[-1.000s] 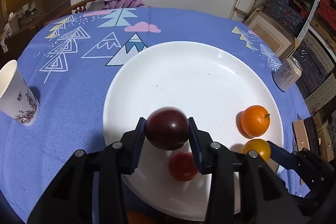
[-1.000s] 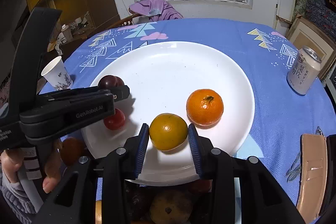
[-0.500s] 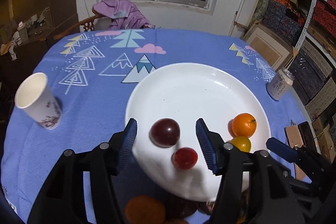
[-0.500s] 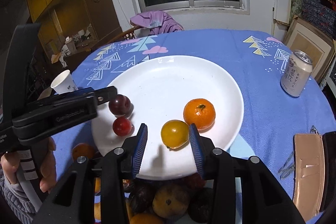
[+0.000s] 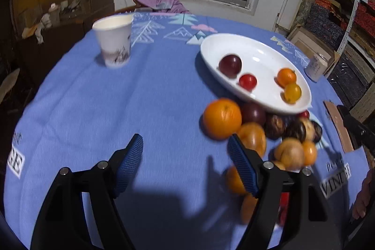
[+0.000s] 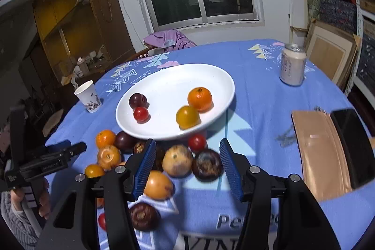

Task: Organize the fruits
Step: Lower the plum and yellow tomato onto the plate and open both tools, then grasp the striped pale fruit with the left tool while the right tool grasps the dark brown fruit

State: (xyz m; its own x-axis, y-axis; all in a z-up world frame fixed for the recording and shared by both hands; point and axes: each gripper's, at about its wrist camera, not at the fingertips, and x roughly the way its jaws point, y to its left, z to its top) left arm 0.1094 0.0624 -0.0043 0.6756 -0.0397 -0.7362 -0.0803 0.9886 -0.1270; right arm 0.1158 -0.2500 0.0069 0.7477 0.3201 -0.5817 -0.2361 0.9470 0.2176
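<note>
Over the bench, your left gripper (image 5: 185, 163) and right gripper (image 6: 186, 166) had just been opening, nothing between the jaws. With four fruits on the white plate (image 6: 218, 76), you needed one loose fruit (image 6: 178, 163) centred before closing.

The left gripper (image 5: 185, 151) is held with its jaws apart, nothing between the blue ribbed pads; the jaws have just been opening. It is tilted downward over the near side of the table. The right gripper (image 6: 187, 163) is likewise spread and empty, its jaws just opened further. The hand (image 6: 35, 198) gripping the left tool is seen at the near left, wrapped round its handle.
</note>
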